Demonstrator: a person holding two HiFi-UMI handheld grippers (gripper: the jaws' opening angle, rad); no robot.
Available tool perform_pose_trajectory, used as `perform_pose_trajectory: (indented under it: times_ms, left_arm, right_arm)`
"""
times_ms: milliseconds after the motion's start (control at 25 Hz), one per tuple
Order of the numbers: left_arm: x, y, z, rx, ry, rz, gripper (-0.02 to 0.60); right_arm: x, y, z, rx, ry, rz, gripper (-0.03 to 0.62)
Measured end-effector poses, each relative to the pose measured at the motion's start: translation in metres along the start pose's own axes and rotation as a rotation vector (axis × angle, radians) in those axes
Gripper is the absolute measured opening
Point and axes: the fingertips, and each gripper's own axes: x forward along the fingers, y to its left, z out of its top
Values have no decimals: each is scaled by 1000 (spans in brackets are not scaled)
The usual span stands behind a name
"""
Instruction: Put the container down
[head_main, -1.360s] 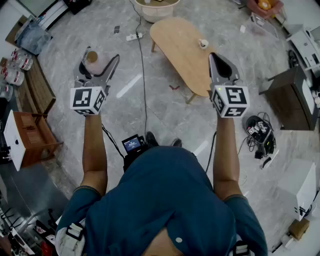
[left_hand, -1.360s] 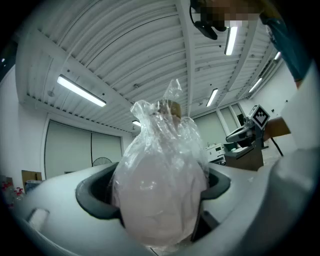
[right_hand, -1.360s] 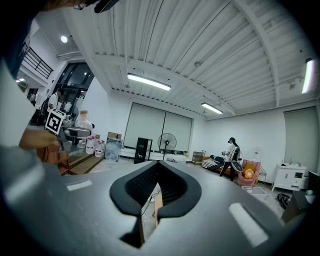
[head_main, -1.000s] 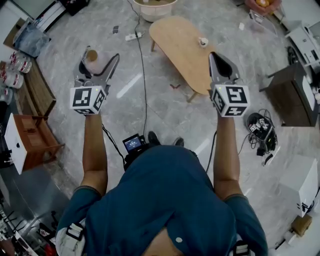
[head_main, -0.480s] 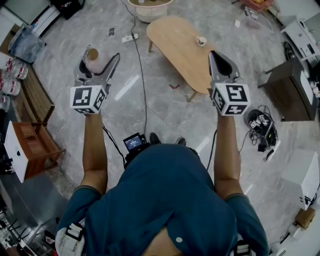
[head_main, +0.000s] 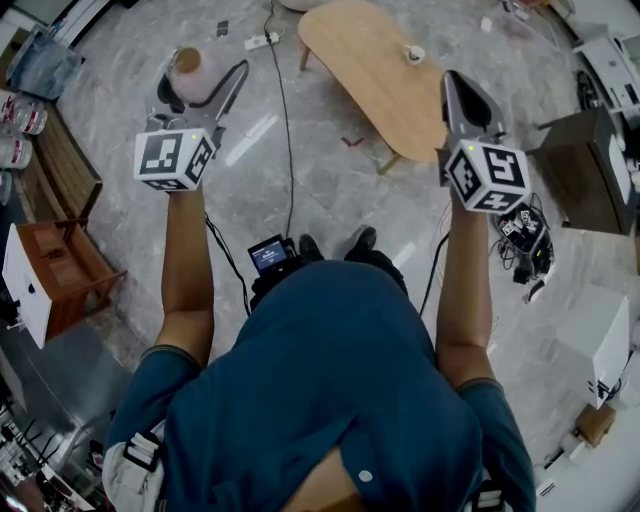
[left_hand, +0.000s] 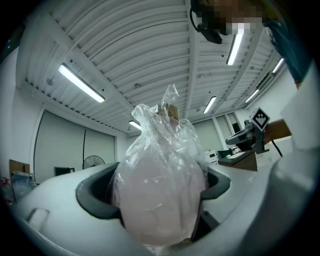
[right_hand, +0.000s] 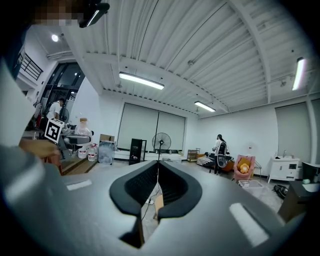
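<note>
Person is standing on a marble floor (head_main: 330, 190), extending both arms. Left tongs (head_main: 203, 80) are gripping a pale wrapped container (head_main: 190, 70) above the floor. Right tongs (head_main: 455, 85), jaws together, are hovering by the oval wooden worktop (head_main: 365, 75), which is carrying a small cup (head_main: 414, 53).

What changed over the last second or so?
The left gripper and right gripper rose in the head view and spread slightly; the person's feet shifted. Unchanged: left shut on the plastic-wrapped container, right shut and empty, container not put down.
</note>
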Motion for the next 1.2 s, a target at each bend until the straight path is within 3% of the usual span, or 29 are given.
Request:
perform_pose_trajectory:
  times_ms: [240, 640, 1200]
  left_arm:
    - [14, -2, -12, -9, 17, 11, 426]
    - [43, -3, -17, 16, 51, 83, 426]
    - [125, -28, -30, 20, 99, 199, 425]
  right_arm:
    - [18, -13, -5, 7, 4, 14, 14]
    - [68, -46, -10, 26, -22, 107, 14]
    - [139, -139, -27, 61, -41, 221, 14]
